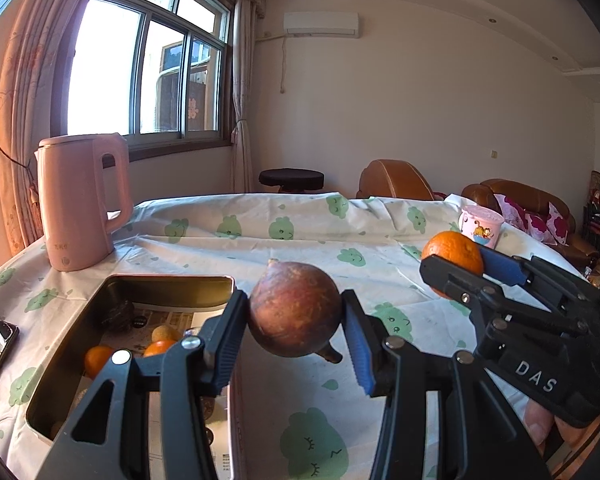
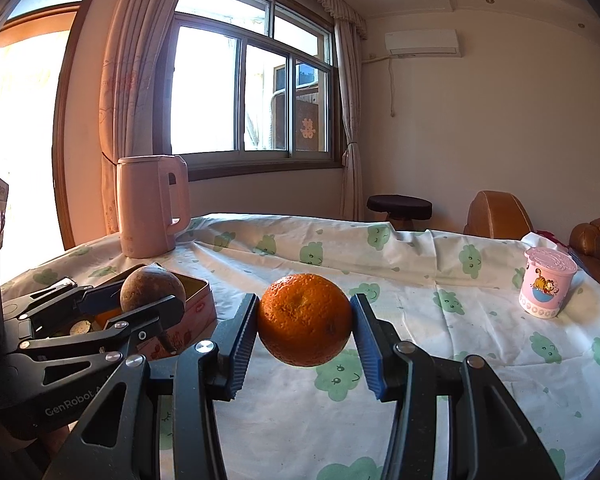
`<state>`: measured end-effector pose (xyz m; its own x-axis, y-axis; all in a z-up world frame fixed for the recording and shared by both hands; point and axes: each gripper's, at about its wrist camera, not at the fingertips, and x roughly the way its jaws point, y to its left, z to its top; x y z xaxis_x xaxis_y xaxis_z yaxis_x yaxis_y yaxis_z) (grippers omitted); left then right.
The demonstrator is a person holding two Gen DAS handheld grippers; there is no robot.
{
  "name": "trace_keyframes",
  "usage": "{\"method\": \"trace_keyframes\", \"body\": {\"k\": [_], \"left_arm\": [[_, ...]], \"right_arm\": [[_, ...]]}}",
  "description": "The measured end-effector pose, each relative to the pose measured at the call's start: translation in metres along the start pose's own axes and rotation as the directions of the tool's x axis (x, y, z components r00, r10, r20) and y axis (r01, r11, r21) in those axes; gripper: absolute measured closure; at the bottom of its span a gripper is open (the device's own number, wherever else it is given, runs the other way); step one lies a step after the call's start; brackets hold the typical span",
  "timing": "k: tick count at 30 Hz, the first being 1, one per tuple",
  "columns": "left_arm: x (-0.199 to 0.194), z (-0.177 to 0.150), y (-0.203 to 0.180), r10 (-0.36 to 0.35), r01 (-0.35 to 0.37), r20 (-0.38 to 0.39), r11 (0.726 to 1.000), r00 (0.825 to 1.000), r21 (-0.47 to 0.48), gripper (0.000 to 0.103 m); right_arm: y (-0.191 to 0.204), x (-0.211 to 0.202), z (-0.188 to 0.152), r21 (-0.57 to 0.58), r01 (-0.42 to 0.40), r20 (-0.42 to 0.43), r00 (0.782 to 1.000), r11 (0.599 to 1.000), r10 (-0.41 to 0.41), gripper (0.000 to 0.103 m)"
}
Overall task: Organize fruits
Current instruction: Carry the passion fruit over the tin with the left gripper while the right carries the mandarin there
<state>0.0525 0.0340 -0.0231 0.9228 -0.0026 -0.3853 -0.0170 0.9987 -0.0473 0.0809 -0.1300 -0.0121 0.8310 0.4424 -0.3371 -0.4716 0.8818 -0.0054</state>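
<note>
Both fruits lifted, neither yet in the tin.

Left tool (image 1: 296,316) clamped on a brown fruit (image 1: 294,308), held above the table (image 1: 260,248) just right of the open tin (image 1: 172,280); right tool (image 2: 305,320) clamped on an orange (image 2: 305,319), further right and well apart from the tin. Inside the tin: a few small oranges (image 1: 98,360), a dark lump, a pale round piece, printed paper on the bottom. Sorting seemingly partway: some fruit in, these two left to drop. Pink kettle (image 1: 82,204) far left, lidded cup (image 2: 546,284) far right.
</note>
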Motion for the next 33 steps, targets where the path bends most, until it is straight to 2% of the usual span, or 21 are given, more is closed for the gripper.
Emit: {"method": "trace_keyframes", "body": {"k": [23, 33], "left_arm": [[-0.033, 0.000, 0.047, 0.075, -0.074, 0.024, 0.997, 0.997, -0.034, 0.054], [-0.035, -0.004, 0.070, 0.115, -0.114, 0.009, 0.992, 0.993, -0.059, 0.054]], "right_arm": [[0.061, 0.003, 0.022, -0.063, -0.110, 0.007, 0.994, 0.992, 0.111, 0.054], [0.078, 0.011, 0.024, -0.084, -0.141, -0.005, 0.990, 0.987, 0.141, 0.054]]}}
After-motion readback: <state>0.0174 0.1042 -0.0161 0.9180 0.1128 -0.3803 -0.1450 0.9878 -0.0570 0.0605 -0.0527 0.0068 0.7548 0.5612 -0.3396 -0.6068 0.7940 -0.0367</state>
